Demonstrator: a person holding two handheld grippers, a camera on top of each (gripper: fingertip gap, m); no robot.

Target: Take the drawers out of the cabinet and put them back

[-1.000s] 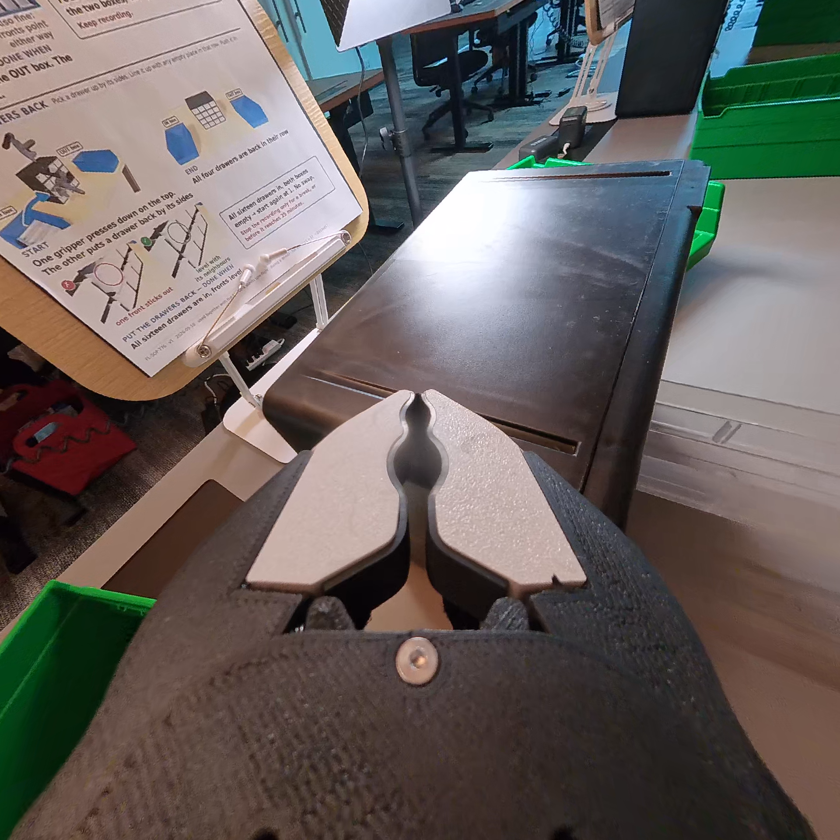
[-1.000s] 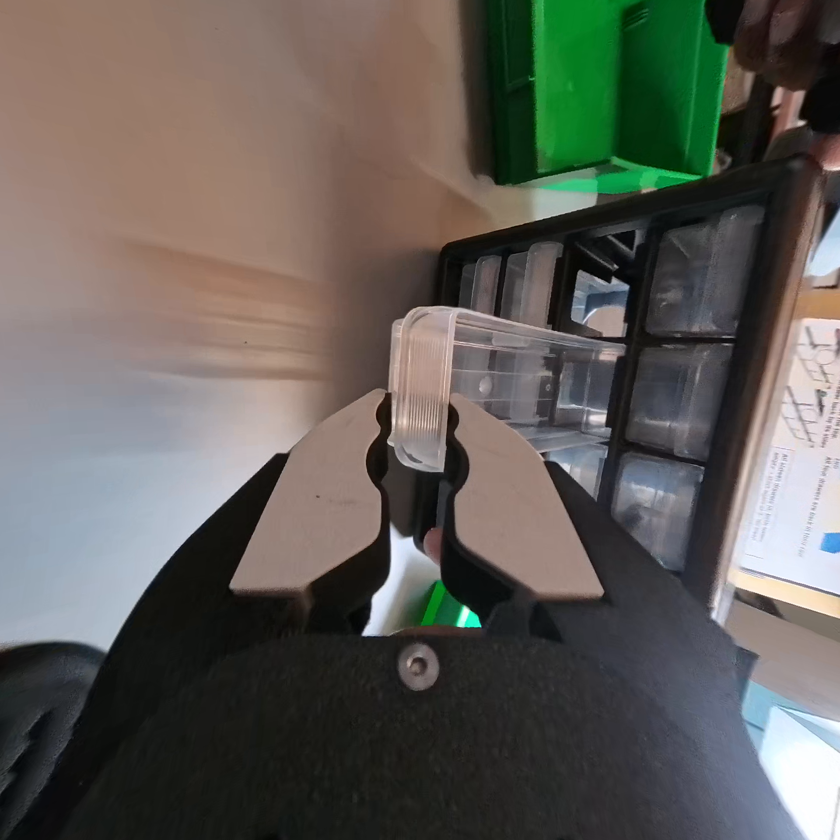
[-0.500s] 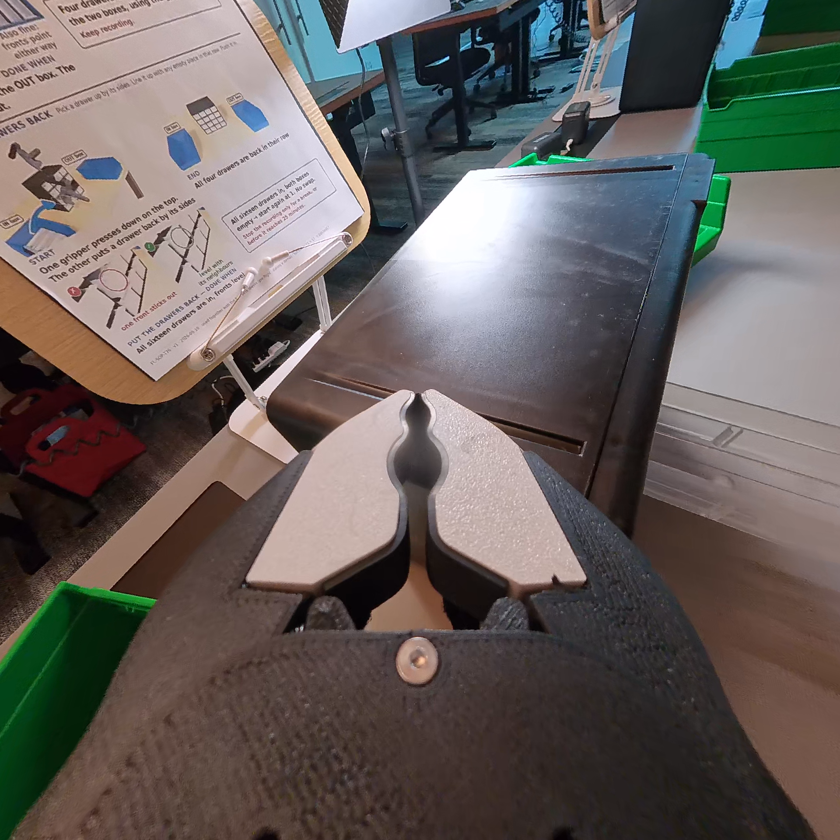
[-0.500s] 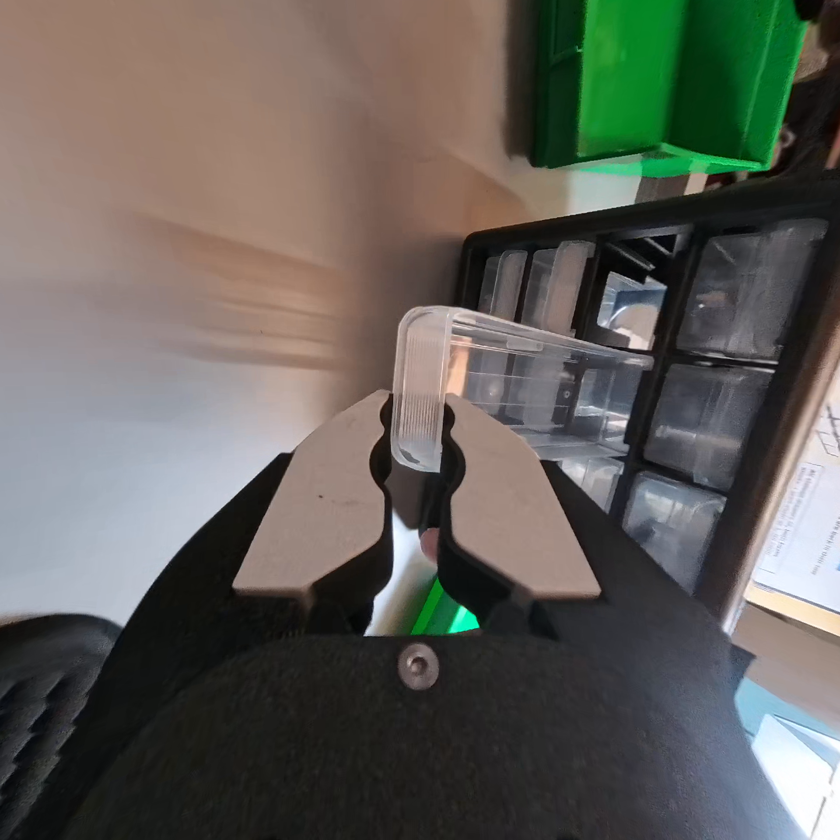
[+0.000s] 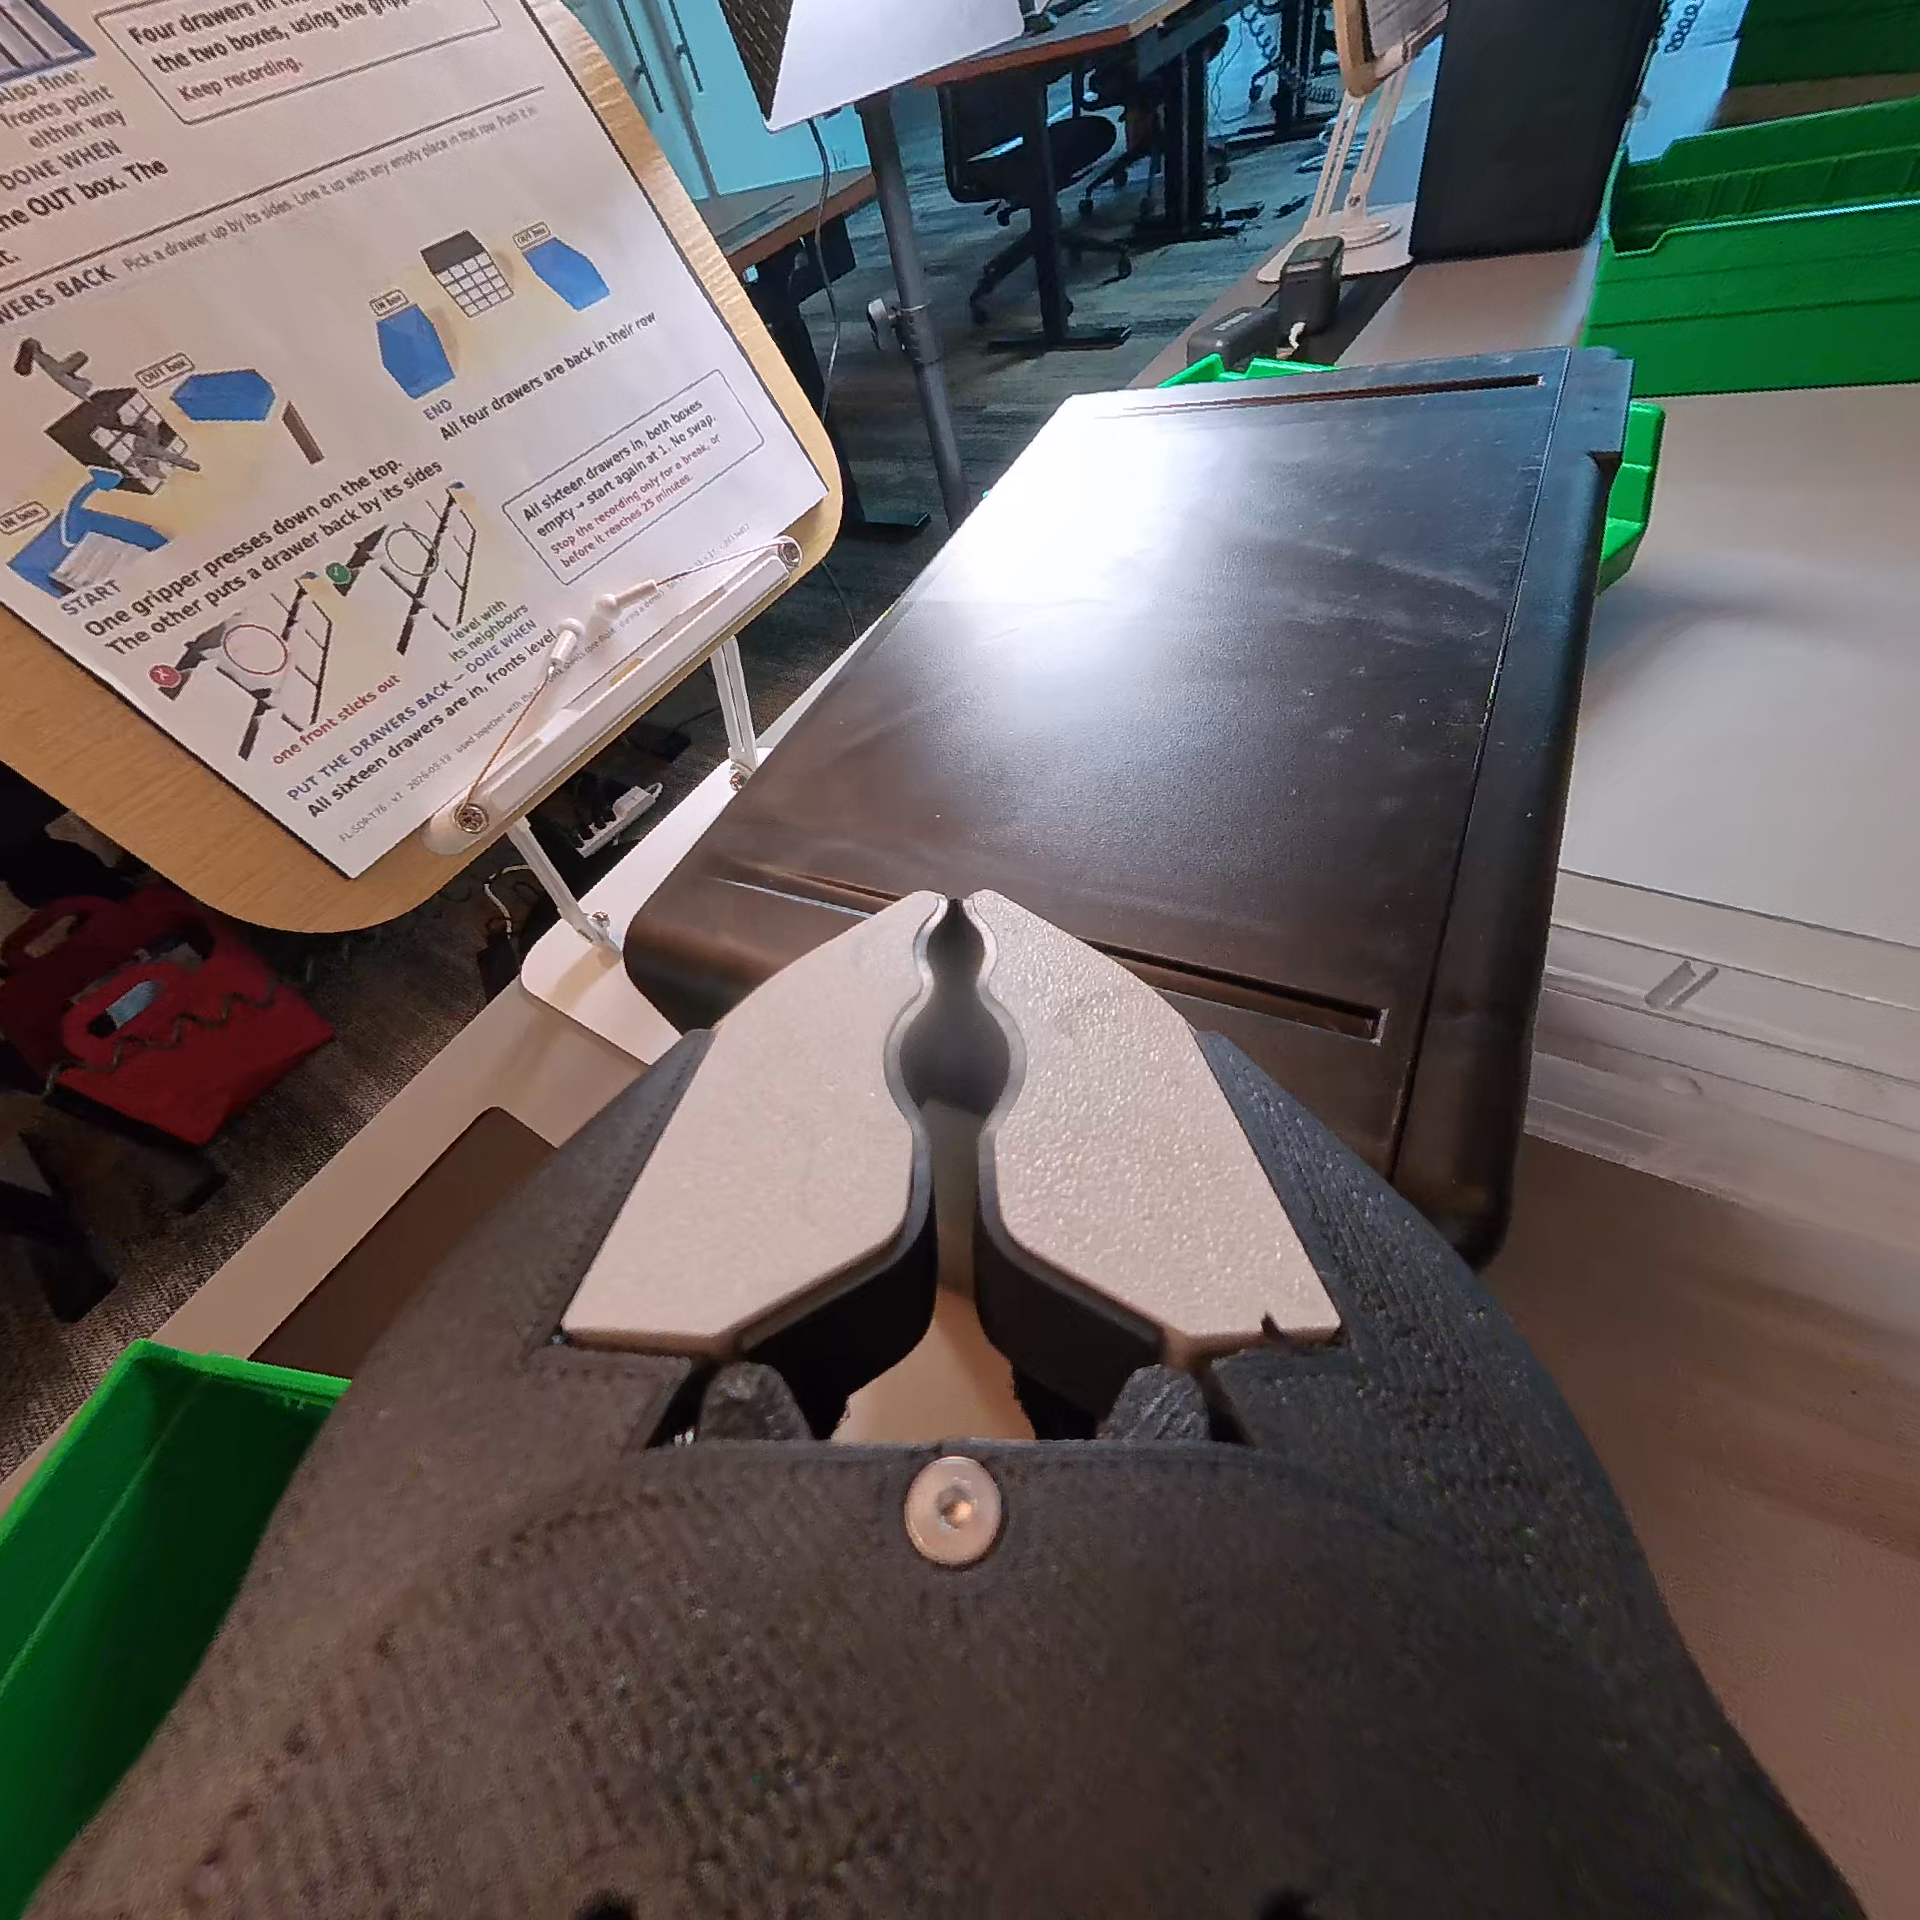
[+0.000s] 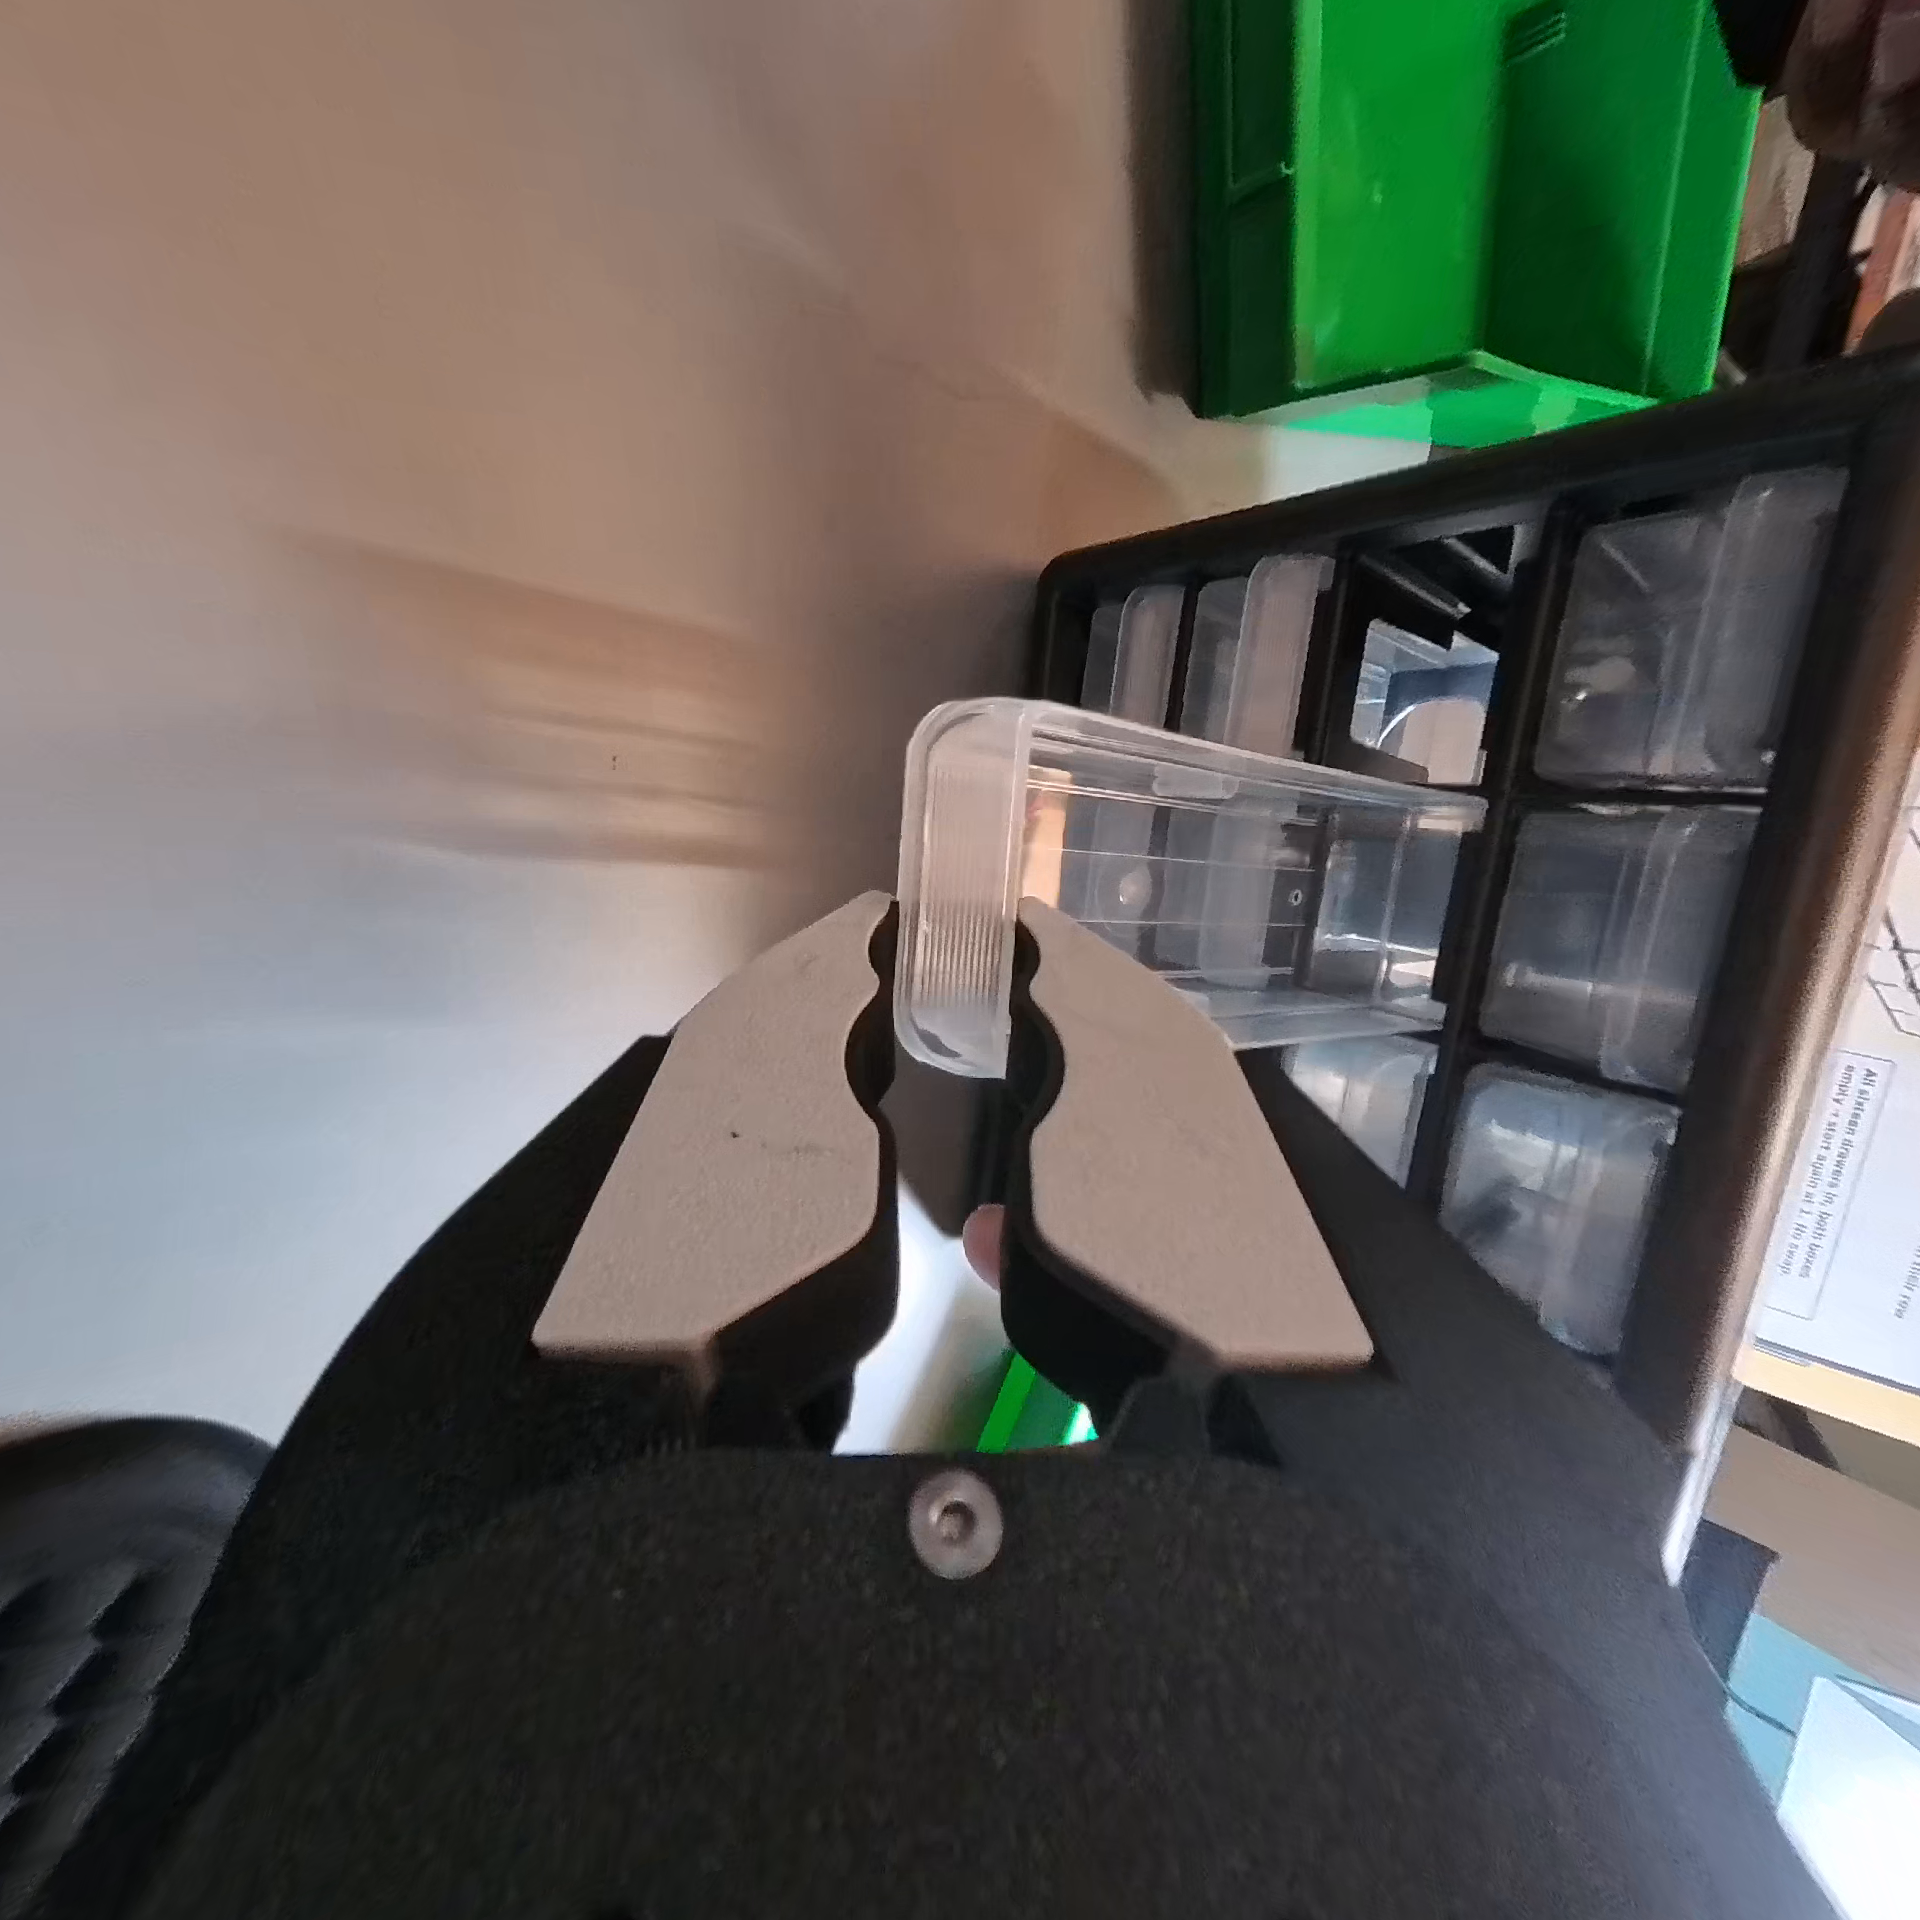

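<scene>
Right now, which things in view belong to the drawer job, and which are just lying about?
Part of the job:
- black cabinet
- clear drawer, partly out, handle pinched by the right gripper
- left gripper, shut, at the cabinet's top
- green bins
- instruction sheet on its stand

Lying about:
- red bag on the floor
- office chairs

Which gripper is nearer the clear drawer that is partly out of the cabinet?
Right. The right gripper has its jaws shut on the clear drawer by its front handle. The left gripper, jaws shut and empty, sits over the cabinet top.
</scene>
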